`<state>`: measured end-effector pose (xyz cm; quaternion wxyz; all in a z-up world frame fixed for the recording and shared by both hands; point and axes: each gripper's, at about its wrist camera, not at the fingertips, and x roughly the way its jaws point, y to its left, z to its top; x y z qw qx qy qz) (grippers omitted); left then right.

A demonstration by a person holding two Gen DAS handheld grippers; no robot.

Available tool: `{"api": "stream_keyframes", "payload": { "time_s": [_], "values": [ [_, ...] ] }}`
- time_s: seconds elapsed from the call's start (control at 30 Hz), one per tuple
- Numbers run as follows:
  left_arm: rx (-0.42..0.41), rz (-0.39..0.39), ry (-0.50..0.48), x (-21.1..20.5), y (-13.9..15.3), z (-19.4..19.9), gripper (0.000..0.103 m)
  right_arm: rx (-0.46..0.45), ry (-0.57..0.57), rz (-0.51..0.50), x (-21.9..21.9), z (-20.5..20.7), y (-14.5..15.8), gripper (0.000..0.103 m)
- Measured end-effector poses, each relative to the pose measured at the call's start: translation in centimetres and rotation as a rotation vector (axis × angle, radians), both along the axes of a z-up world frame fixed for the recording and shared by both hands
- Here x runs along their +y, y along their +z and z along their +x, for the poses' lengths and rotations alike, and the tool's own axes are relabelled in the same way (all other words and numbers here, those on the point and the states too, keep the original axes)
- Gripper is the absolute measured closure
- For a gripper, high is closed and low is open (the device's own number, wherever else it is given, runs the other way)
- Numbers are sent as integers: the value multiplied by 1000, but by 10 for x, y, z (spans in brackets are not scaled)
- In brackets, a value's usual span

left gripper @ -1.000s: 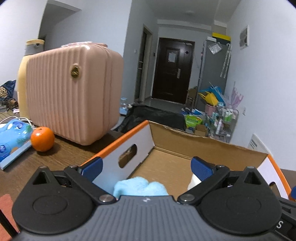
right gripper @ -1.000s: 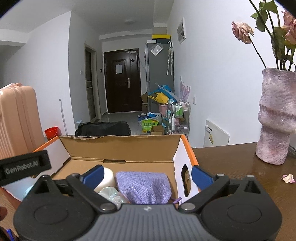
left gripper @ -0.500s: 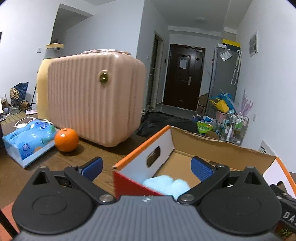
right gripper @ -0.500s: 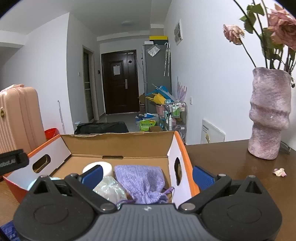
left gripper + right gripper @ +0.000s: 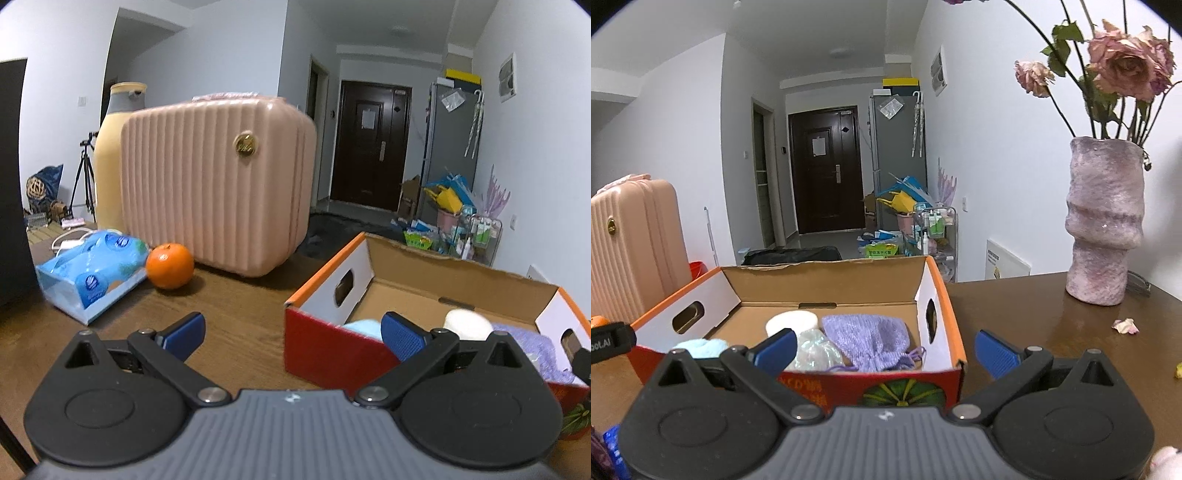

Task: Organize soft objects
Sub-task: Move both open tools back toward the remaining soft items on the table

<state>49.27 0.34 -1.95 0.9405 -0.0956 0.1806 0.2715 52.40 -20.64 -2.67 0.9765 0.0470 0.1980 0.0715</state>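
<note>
Lilac knit pouch (image 5: 866, 341); orange-edged box (image 5: 945, 314); ribbed pink case (image 5: 218, 184).

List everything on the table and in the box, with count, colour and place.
Box: 1, orange-edged cardboard, table centre.
Pouch: 1, purple knit, in box, right.
Roll: 1, white, in box, back.
Fluffy item: 1, light blue, in box, left.
Wrapped bundle: 1, pale, in box, front.
Suitcase: 1, pink, left of box.
Orange: 1, beside suitcase.
Tissue pack: 1, blue, left of orange.
Vase: 1, mauve, with roses, right.
Left hand-held gripper: open.
Right hand-held gripper: open.
</note>
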Motion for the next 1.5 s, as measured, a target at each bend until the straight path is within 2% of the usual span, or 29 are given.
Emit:
{"api": "stream_keyframes", "payload": {
  "time_s": [0.27, 0.4, 0.73, 1.5],
  "values": [
    [8, -24, -40, 9, -6, -24, 0, 1, -15, 7, -5, -18, 0, 0],
    [-4, 7, -46, 8, -4, -37, 0, 1, -26, 12, -6, -29, -1, 0],
    [6, -8, -115, 14, -5, -61, 0, -10, -23, 21, -7, -60, 0, 0],
    [-18, 42, -269, 11, -1, -134, 0, -53, 26, -13, 1, -155, 10, 0]
  ]
}}
